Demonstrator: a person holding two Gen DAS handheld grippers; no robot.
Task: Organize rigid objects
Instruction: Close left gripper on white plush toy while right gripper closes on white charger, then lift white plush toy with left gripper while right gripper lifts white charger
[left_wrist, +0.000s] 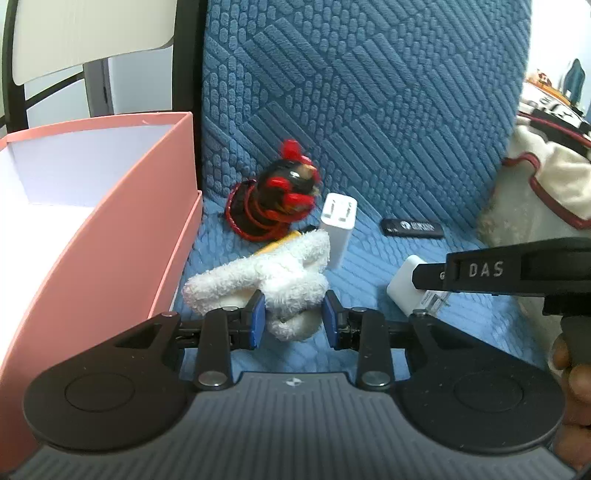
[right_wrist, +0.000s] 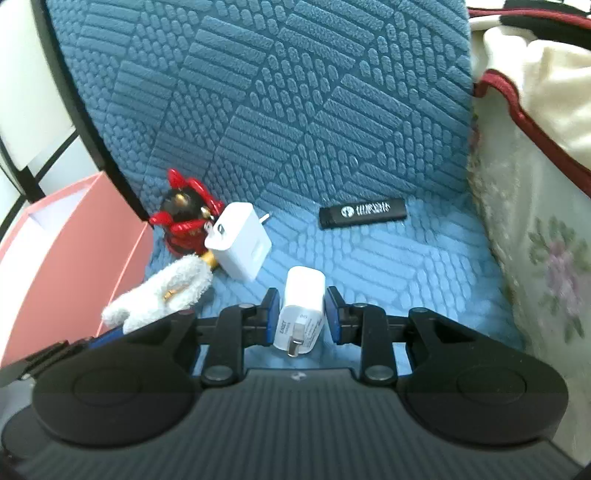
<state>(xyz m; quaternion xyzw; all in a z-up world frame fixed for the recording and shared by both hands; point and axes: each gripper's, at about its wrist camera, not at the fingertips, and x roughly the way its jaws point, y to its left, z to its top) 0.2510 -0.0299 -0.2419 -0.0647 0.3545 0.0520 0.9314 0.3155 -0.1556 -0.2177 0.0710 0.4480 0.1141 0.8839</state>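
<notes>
Blue quilted seat cushion (right_wrist: 369, 258) carries, from my view: black stick (right_wrist: 363, 213) at 1 o'clock, white charger (right_wrist: 240, 245) at 11, red-black figurine (right_wrist: 184, 218) beyond it.

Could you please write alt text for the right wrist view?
The right hand-held gripper straddles a small white charger lying on a blue textured cushion, jaws open. Behind it lie a larger white charger, a red-and-black figurine, a white plush toy and a black stick; a pink box stands left.

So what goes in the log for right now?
left hand-held gripper: around white plush toy | right hand-held gripper: around small charger | pink box: beside
</notes>
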